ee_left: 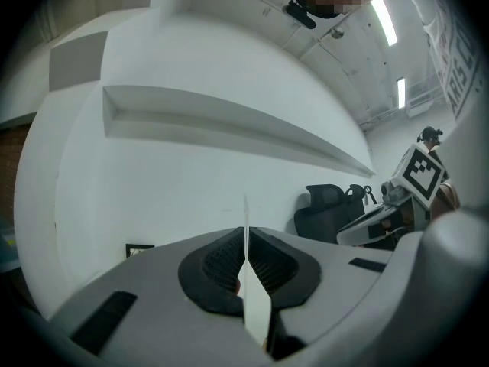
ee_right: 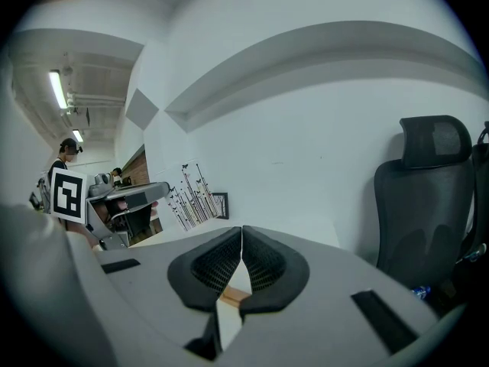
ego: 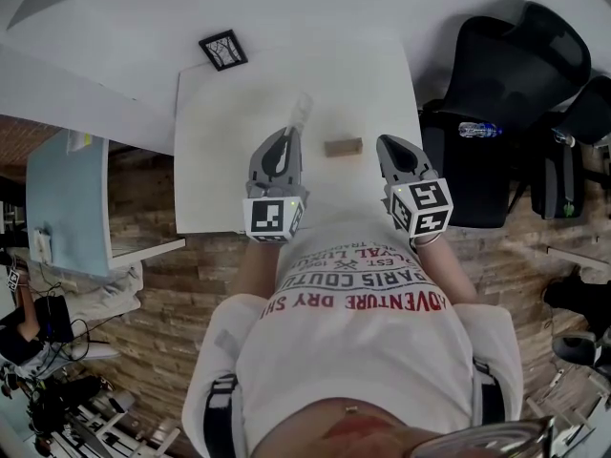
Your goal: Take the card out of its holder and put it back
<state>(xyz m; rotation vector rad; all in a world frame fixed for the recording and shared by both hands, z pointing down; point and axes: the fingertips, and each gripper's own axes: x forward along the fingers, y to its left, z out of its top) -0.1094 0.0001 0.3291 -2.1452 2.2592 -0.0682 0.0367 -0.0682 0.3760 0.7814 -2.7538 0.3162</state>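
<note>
White card point(ee_right: 188, 196) printed with thin black lines, tan wooden holder point(ego: 343, 147), white table point(ego: 215, 165).

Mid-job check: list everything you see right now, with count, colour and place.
table: one, white, under both grippers
card: one, pale with dark print, over the table
holder: one, wooden, on the table between the grippers, no card in it
frame: one, black, table's far left corner
chair: one, black, right of the table
bottle: one, clear, on the chair
left gripper: grey, shut on the card
right gripper: grey, shut, empty
</note>
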